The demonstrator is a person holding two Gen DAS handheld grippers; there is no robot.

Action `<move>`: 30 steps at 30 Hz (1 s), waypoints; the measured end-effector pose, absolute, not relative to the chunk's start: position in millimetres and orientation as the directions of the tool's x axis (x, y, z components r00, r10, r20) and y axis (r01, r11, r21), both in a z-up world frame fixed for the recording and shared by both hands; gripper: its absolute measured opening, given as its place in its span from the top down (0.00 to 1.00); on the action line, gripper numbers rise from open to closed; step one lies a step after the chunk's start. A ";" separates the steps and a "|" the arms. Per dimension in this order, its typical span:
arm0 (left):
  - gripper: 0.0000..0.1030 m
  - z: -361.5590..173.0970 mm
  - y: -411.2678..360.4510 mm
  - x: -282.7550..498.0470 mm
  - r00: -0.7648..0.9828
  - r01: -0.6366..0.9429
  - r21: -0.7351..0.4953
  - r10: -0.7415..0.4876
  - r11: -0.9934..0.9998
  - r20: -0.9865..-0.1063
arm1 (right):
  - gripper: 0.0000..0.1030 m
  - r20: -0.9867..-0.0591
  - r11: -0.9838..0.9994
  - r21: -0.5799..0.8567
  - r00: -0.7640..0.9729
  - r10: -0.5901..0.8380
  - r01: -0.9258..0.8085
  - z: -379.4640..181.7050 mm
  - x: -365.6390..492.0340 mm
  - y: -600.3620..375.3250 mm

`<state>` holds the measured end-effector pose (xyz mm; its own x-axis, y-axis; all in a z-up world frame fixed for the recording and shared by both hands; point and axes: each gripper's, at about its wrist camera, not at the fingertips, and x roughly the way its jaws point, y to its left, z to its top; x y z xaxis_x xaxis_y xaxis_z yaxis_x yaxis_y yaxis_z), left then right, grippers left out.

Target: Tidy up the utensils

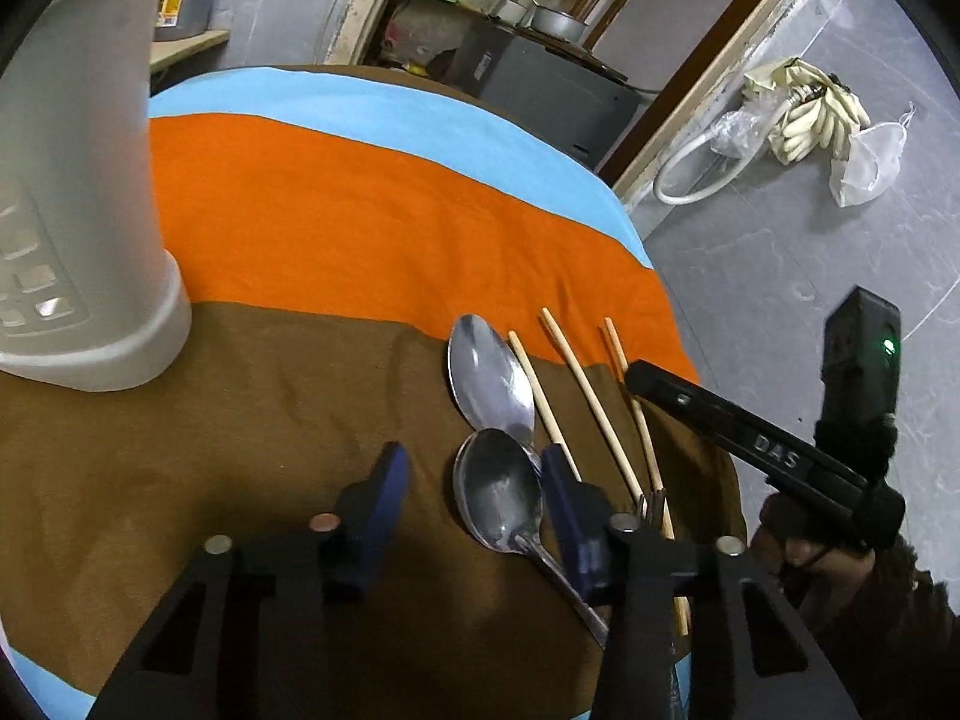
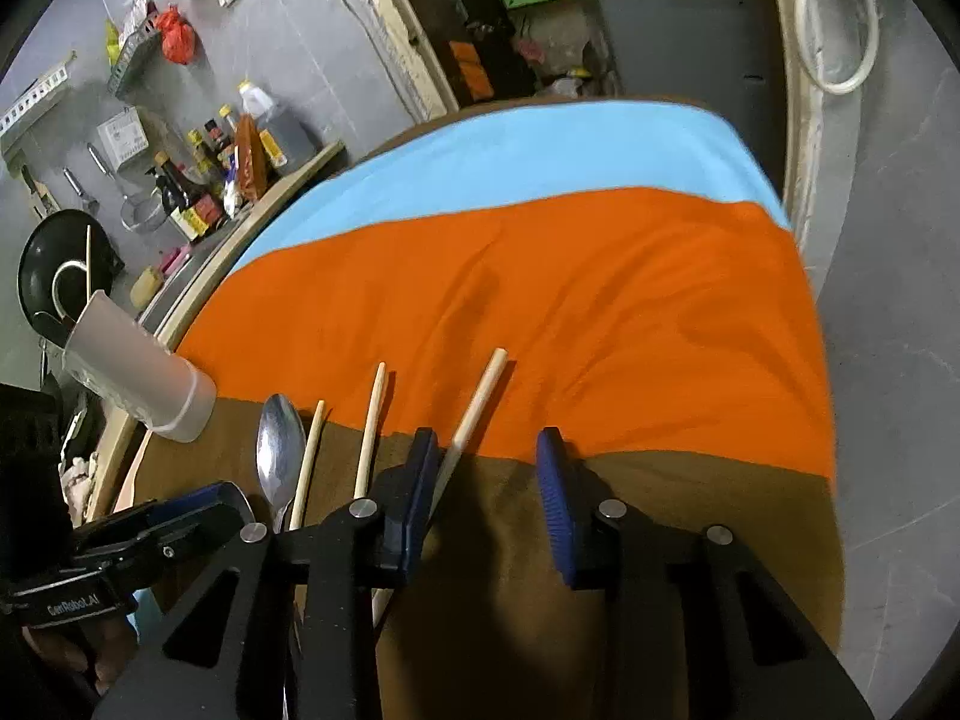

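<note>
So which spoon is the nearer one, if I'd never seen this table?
Find the brown band of the striped cloth, right of the white holder. Two metal spoons lie beside three chopsticks; the nearer spoon lies between the left gripper fingers, overlapping the farther spoon.

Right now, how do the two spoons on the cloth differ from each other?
The far spoon lies higher up the cloth, its bowl near the orange stripe; the near spoon sits just ahead of the left tool, beside its right finger. The near spoon's handle shows; the far spoon's is covered by the near bowl. Both are steel, bowls up, beside the chopsticks.
</note>
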<state>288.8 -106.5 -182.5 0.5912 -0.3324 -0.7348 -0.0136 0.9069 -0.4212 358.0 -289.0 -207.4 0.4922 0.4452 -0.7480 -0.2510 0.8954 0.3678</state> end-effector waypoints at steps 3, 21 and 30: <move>0.73 -183.0 -107.5 291.4 0.578 -0.005 -0.434 -0.352 0.901 -0.737 | 0.71 -0.752 0.884 0.396 0.464 0.468 -0.249 -210.0 368.3 -283.7; 0.97 -159.9 -105.4 295.1 0.553 0.049 -0.453 -0.402 0.890 -0.730 | 0.96 -0.782 0.843 0.538 0.369 0.503 -0.011 -215.6 366.8 -285.8; 0.97 -103.8 -83.5 269.8 0.681 0.092 -0.350 -0.316 0.932 -0.660 | 0.96 -0.634 0.826 0.560 0.611 0.475 -0.063 -143.6 306.4 -285.0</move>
<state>269.8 -83.5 -103.8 0.6815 -0.3156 -0.6603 0.0921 0.9320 -0.3505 306.4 -285.0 -143.6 0.6106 0.4752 -0.6336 -0.0625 0.8264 0.5596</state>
